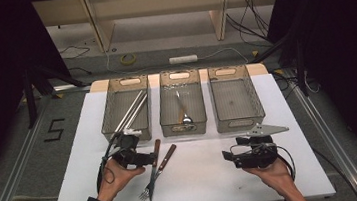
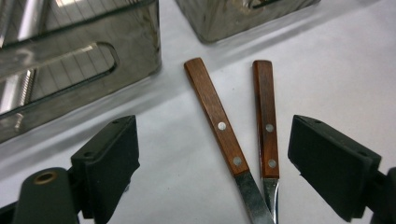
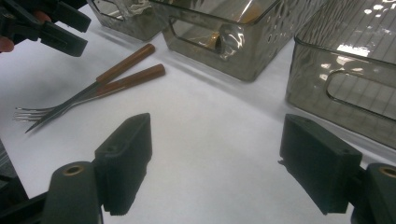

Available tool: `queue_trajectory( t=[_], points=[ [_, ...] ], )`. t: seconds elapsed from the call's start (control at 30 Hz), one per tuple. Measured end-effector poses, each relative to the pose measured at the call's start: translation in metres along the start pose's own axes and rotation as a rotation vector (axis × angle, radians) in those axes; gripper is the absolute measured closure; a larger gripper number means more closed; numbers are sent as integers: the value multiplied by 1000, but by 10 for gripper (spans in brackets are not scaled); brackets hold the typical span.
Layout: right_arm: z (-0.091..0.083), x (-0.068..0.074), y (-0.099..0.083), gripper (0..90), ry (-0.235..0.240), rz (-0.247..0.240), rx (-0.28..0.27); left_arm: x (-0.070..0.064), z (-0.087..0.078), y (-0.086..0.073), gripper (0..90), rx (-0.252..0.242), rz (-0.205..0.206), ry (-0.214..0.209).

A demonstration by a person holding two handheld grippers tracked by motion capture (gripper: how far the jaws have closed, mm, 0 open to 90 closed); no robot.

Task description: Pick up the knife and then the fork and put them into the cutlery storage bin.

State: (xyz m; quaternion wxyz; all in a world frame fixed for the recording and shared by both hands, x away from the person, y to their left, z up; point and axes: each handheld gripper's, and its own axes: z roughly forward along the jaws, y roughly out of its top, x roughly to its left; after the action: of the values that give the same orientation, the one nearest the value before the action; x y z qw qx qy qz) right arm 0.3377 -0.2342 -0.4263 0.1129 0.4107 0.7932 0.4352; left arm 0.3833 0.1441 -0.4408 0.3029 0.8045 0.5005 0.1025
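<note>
Landmark: the middle bin (image 1: 184,125) of three clear bins on the white table (image 1: 205,178). The knife (image 1: 154,158) and the fork (image 1: 161,170), both wooden-handled, lie crossed on the table just in front of that bin's left corner, handles toward it, blades toward the person. The left gripper (image 1: 147,159) sits just left of the handles, jaws spread wide, holding nothing. The right gripper (image 1: 230,158) rests in front and right of the bin, well apart from the cutlery, jaws likewise released.

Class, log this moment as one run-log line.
left claw: open, over knife and fork handles | right claw: open, holding nothing | cutlery: crossed on table
</note>
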Motion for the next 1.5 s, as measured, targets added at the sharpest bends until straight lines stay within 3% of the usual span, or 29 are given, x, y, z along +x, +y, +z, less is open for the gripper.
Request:
queue_trajectory(
  t=[0.17,0.33,0.67,0.97,1.27,1.5],
  points=[
    [0,2,0,262,-1,-1,4,-1,4,1,188,31,15,15],
    [0,4,0,262,2,-5,6,-2,12,1,233,76,26,5],
    [0,6,-2,264,3,-7,13,-6,28,2,380,157,52,-6],
    [1,8,-2,267,3,-12,17,-15,40,4,504,218,120,12],
    [1,9,-2,273,2,-13,16,-21,40,3,598,217,174,41],
    [0,9,-1,276,-1,-16,14,-23,41,2,626,213,186,44]
  ],
)
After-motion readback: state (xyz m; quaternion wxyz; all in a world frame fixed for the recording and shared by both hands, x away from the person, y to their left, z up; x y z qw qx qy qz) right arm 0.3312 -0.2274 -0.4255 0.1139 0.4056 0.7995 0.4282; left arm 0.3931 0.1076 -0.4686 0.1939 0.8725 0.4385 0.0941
